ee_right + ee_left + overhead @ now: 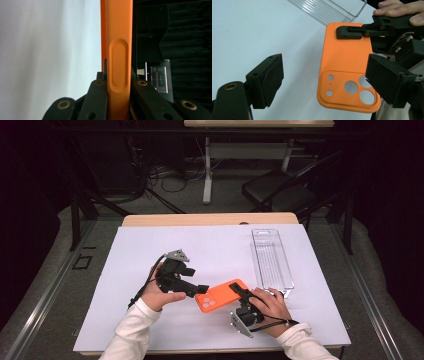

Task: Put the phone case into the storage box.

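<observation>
Orange phone case (pixel 223 296): clamped edge-on by right gripper (pixel 243 295) fingers. Left gripper (pixel 201 289) fingers spread wide at its camera-cutout end (not touching). Clear tray (pixel 271 260) on tabletop (pixel 150 245).

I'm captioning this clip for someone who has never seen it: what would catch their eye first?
The bright orange phone case, near the front middle of the white table sheet, stands out at once. The right gripper is shut on its edge, while the left gripper is open with its jaws at the case's camera-cutout end. Behind and to the right lies a clear plastic tray.
</observation>
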Tool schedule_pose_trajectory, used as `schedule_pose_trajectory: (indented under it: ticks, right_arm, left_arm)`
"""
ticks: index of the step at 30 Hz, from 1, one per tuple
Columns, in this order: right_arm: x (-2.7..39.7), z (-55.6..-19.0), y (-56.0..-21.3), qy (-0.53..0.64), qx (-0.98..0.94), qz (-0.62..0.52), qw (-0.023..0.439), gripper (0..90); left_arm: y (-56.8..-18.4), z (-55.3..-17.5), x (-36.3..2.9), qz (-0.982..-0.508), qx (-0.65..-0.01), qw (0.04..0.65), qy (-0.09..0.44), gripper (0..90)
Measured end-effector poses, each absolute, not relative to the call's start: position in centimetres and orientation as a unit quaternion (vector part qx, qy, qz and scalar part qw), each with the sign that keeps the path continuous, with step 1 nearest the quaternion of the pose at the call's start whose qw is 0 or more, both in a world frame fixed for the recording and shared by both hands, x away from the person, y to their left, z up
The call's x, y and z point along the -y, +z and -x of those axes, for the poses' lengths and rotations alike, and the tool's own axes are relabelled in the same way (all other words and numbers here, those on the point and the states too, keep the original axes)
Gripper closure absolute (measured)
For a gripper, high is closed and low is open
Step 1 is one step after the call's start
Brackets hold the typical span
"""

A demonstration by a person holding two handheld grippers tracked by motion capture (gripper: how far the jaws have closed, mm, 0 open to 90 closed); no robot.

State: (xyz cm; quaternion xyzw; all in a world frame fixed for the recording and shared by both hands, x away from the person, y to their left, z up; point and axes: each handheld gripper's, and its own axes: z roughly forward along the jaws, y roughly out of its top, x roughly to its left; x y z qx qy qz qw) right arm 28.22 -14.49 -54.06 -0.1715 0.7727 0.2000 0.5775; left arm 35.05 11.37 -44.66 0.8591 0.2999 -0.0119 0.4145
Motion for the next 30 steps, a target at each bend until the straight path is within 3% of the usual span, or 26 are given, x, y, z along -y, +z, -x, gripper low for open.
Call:
schedule_pose_trajectory:
  ticks: [13,16,30]
  right_arm:
    - [15.0,-28.5,-53.8,0.256,-0.786,0.133,0.546,86.7]
    - [15.4,-28.6,-53.5,0.272,-0.793,0.108,0.535,86.7]
    - [16.4,-29.0,-52.8,0.335,-0.801,0.052,0.494,86.8]
  left_arm:
    - [-44.4,-34.7,-12.7,-0.853,-0.301,0.426,0.021,16.4]
    - [-44.3,-34.5,-13.0,-0.860,-0.290,0.419,0.040,20.7]
    - [-44.6,-33.8,-14.3,-0.851,-0.286,0.435,0.062,24.9]
